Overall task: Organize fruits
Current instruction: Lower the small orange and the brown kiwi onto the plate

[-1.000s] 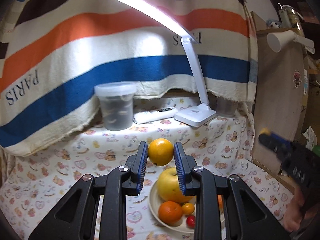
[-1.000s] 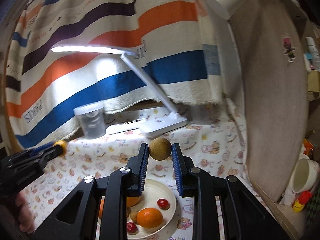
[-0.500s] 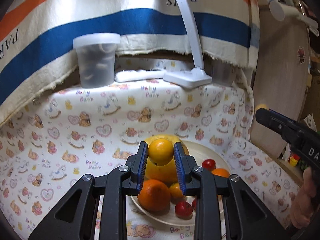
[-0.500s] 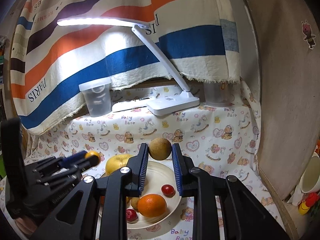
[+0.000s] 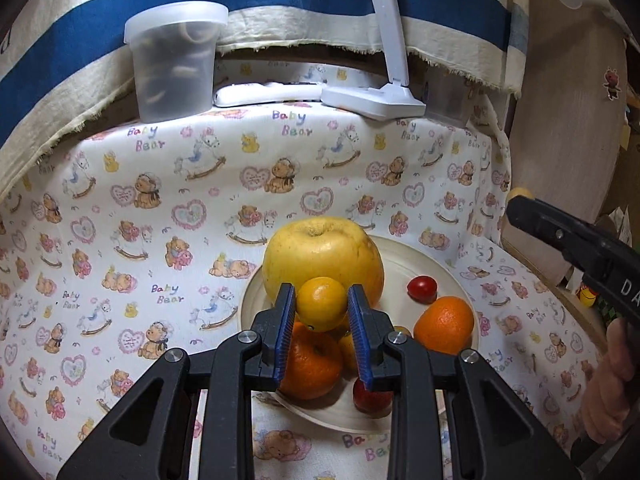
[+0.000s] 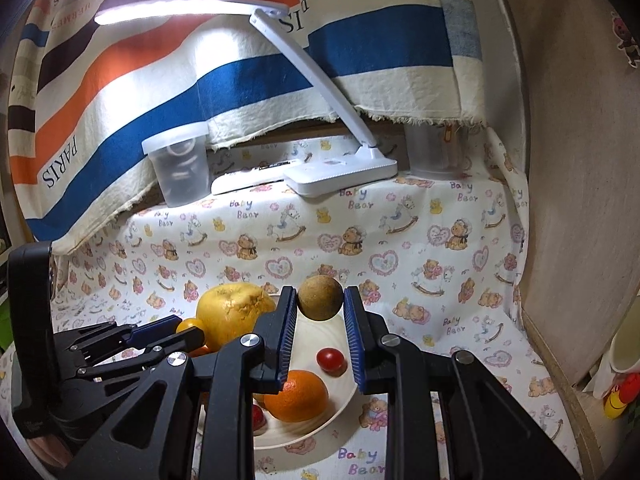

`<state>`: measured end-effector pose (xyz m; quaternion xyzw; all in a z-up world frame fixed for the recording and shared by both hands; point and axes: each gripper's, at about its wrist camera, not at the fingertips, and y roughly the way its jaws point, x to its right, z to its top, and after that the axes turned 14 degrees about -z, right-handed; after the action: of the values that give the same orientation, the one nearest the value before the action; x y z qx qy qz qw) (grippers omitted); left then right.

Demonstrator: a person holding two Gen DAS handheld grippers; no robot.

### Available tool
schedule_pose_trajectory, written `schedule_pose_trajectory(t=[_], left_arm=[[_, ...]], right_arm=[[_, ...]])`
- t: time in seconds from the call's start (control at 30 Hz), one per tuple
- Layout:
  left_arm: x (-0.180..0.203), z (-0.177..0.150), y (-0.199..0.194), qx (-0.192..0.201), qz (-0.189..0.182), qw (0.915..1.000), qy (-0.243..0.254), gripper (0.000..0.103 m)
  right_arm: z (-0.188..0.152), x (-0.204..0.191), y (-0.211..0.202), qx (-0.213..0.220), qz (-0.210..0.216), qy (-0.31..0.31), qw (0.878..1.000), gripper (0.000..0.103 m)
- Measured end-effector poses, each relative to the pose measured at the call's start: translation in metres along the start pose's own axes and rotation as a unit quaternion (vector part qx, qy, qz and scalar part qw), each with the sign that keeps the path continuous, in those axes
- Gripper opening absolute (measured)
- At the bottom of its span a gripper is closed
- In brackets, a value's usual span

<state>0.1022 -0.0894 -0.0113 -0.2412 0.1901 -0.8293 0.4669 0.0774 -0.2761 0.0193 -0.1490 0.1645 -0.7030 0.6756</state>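
Hiding the plate [image 5: 448, 276] rim at nine o'clock, the big yellow apple [image 5: 320, 252] sits behind the left gripper [image 5: 322, 308], jaws clenched on a small orange [image 5: 322, 306], while the right gripper [image 6: 320, 304] grasps a brown round fruit [image 6: 320, 298] over the plate.

Home; nursery-print tablecloth [image 5: 168, 208]; desk lamp [image 6: 320, 92]

"Baby Bear" tablecloth [image 5: 288, 124]; "PARIS" blanket [image 6: 60, 164]
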Motion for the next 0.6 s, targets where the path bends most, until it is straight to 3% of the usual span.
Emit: schedule_pose_trajectory(t=[0.3, 0.6], left_arm=[[0.004, -0.002, 0.001, -0.016, -0.024, 0.9996, 0.0, 0.026], [0.007, -0.008, 0.005, -0.029, -0.032, 0.9991, 0.004, 0.026]], right_arm=[[-0.01, -0.003, 0.025, -0.066, 0.035, -0.002, 0.997, 0.025], [-0.021, -0.013, 0.041, -0.101, 0.052, -0.023, 0.993, 0.025]])
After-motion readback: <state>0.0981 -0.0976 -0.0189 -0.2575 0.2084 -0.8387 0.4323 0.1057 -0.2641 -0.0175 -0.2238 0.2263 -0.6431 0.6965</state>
